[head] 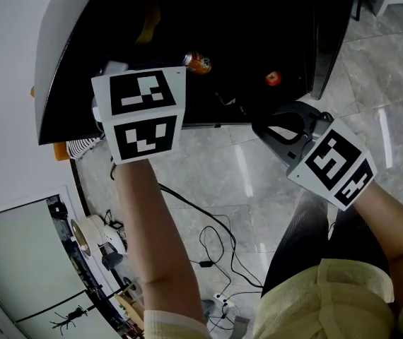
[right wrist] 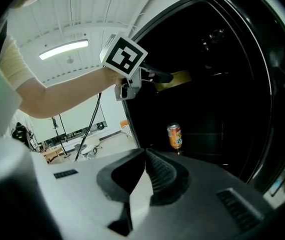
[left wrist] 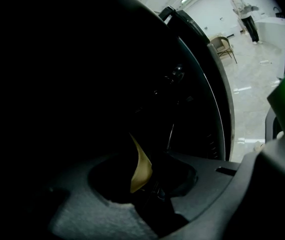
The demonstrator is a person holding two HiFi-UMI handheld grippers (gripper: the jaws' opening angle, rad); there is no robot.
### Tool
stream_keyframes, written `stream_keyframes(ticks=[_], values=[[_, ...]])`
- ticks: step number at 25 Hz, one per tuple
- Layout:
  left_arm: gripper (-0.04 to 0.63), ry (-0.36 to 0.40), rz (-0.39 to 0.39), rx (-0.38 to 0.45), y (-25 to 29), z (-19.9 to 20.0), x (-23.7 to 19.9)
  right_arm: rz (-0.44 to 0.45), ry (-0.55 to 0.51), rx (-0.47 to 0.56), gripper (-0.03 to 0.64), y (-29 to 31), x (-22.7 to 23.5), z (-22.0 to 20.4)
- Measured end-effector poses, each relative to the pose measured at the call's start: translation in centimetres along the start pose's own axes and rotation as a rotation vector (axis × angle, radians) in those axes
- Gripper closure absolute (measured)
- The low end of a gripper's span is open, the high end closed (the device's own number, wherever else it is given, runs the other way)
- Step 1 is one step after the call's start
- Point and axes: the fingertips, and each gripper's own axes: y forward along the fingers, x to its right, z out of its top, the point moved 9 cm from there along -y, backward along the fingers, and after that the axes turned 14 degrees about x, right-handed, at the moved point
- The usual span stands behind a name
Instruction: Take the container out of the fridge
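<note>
Right claw point(right wrist: 143, 154) nearest you, clenched on nothing, held low outside the fridge point(right wrist: 232, 99); your left claw point(right wrist: 158, 76) reaches into the opening, grasping the near edge of a yellowish container point(right wrist: 178, 77); interior almost black, so the container's full shape and its shelf are hard to make out; from your head the marker cube point(head: 141, 115) hides the left tips; orange can point(right wrist: 174, 135) upright lower down inside.

You have two tongs, one left point(left wrist: 142, 171) and one right point(right wrist: 145, 153). There is one fridge point(head: 61, 48) at twelve o'clock. In it you can count one orange can point(head: 199, 63) at twelve, one small red item point(head: 273, 78) at one o'clock, and one yellow container point(right wrist: 177, 78).
</note>
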Motion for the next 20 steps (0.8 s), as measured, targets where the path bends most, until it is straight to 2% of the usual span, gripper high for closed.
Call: stream_keyframes(ticks=[3, 6, 12, 16, 20], values=[[0.518, -0.008, -0.001, -0.017, -0.3, -0.1, 0.0, 0.004, 0.004, -0.005, 0.588, -0.1, 0.2, 0.1], [0.539, -0.007, -0.010, -0.031, -0.3, -0.2, 0.2, 0.001, 0.011, -0.002, 0.588, -0.2, 0.6, 0.2], [0.558, -0.015, -0.021, -0.050, -0.2, -0.4, 0.4, 0.006, 0.001, -0.005, 0.588, -0.3, 0.6, 0.7], [0.560, 0.002, -0.008, -0.030, -1.0, -0.2, 1.0, 0.006, -0.011, 0.002, 0.588, -0.4, 0.8, 1.7], [0.561, -0.024, 0.016, -0.010, -2.1, -0.4, 1.9, 0.004, -0.024, 0.011, 0.588, -0.5, 1.4, 2.3]])
